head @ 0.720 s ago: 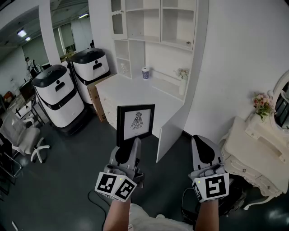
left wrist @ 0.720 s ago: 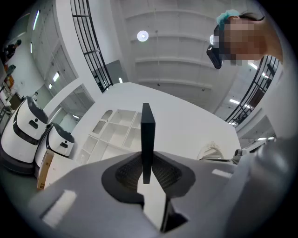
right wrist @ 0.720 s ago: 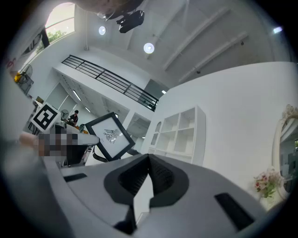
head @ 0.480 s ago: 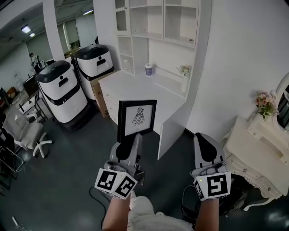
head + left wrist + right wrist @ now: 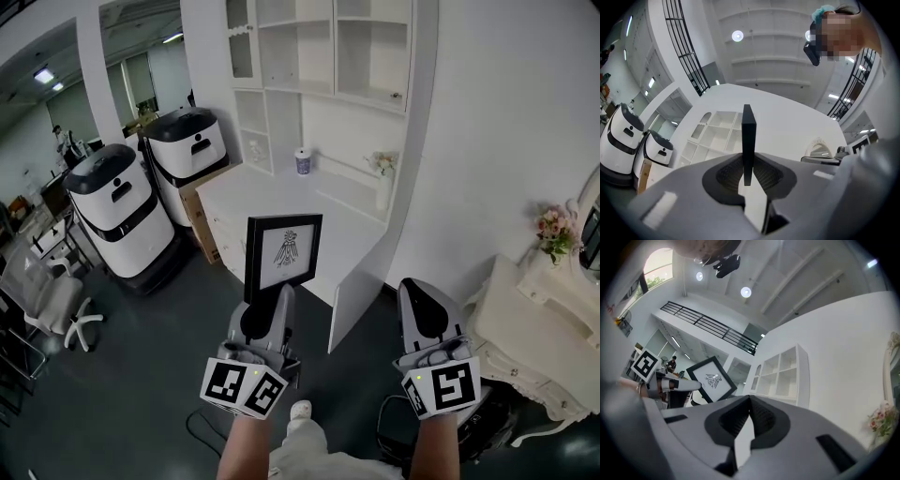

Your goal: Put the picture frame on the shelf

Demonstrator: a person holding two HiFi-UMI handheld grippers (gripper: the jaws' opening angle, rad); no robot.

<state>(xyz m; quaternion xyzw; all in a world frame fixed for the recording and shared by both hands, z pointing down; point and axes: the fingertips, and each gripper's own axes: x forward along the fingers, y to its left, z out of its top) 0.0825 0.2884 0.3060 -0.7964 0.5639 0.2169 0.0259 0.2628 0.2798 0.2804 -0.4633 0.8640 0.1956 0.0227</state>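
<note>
picture frame (image 5: 282, 253), just one, clamped upright in left gripper (image 5: 265, 311); right gripper (image 5: 750, 409) seemingly closed, empty.

The picture frame (image 5: 283, 255), black-edged with a white mat and a small dark drawing, is held upright in the air. Its lower edge is clamped in the left tongs (image 5: 269, 305). Its front is turned to the near side. The white shelf (image 5: 323, 56) is seen beyond it, against the far wall.
</note>
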